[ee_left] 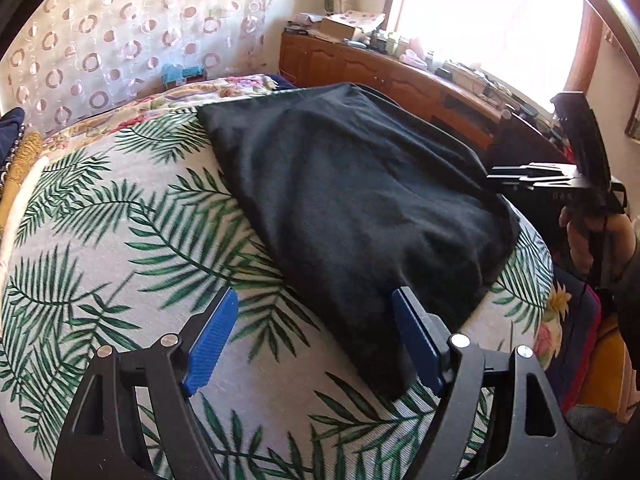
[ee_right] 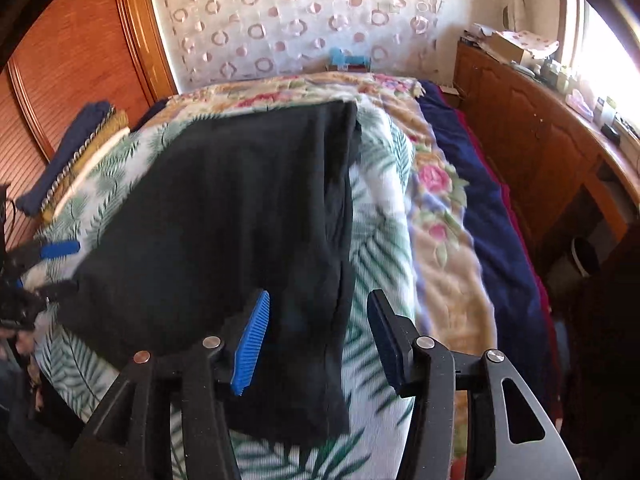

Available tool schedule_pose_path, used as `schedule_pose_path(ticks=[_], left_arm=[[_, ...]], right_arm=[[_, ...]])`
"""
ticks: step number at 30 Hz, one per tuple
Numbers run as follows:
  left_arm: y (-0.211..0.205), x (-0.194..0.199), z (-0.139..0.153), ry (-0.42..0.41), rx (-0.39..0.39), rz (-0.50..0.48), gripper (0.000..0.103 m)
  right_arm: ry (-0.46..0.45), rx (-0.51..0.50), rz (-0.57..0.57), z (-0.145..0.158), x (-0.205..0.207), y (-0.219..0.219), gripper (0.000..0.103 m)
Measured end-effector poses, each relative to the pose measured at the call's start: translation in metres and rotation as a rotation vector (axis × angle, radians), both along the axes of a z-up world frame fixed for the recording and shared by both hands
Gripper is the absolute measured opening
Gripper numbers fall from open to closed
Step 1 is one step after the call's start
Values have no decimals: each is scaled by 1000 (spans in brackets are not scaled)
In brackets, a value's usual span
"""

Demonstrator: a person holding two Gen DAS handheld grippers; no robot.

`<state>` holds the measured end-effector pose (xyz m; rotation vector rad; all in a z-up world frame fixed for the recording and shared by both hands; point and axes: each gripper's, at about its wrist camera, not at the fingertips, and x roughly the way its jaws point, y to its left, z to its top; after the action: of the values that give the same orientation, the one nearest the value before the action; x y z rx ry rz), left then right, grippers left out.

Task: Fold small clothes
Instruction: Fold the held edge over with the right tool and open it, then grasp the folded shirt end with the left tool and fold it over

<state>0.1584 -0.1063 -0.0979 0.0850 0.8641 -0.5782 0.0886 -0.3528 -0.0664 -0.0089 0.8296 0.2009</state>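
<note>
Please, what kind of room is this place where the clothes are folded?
Most likely a bedroom at home: a bed with a floral blanket and a palm-leaf cover, a wooden wardrobe, and a cluttered wooden cabinet under a bright window.

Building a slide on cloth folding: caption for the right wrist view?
Open right gripper above a black garment lying on the palm-leaf cloth.

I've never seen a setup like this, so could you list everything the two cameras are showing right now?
black garment: one, black, lying on the leaf-print cloth
leaf-print cloth: one, white and green, covering the bed
floral blanket: one, beige and pink, beside the leaf-print cloth
blue blanket: one, dark blue, along the bed's edge
folded pile: one, navy and mustard, far corner
wooden cabinet: one, brown, under the window
left tongs: one, black with blue pads, open
right tongs: one, same colours, open
</note>
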Motion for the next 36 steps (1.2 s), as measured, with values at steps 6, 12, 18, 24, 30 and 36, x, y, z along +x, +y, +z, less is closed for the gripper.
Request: schedule_pose_path(ticks=[6, 12, 18, 24, 30, 36], left_arm=[[-6, -11, -6, 45, -9, -41, 63], [-12, -23, -8, 55, -12, -74, 31], [-24, -31, 8, 2, 1, -126, 7], [-24, -22, 46, -74, -74, -115, 6], [-32, -7, 63, -115, -76, -94, 6], [-36, 1, 75, -150, -88, -85, 6]], right_arm=[[-4, 19, -15, 1, 2, 2, 53], [-58, -18, 1, 7, -1, 20, 58], [-101, -22, 65, 9, -3, 41, 63], [-80, -33, 183, 0, -7, 73, 63], [-61, -16, 272, -13, -14, 91, 65], [-43, -104, 290, -26, -14, 102, 66]])
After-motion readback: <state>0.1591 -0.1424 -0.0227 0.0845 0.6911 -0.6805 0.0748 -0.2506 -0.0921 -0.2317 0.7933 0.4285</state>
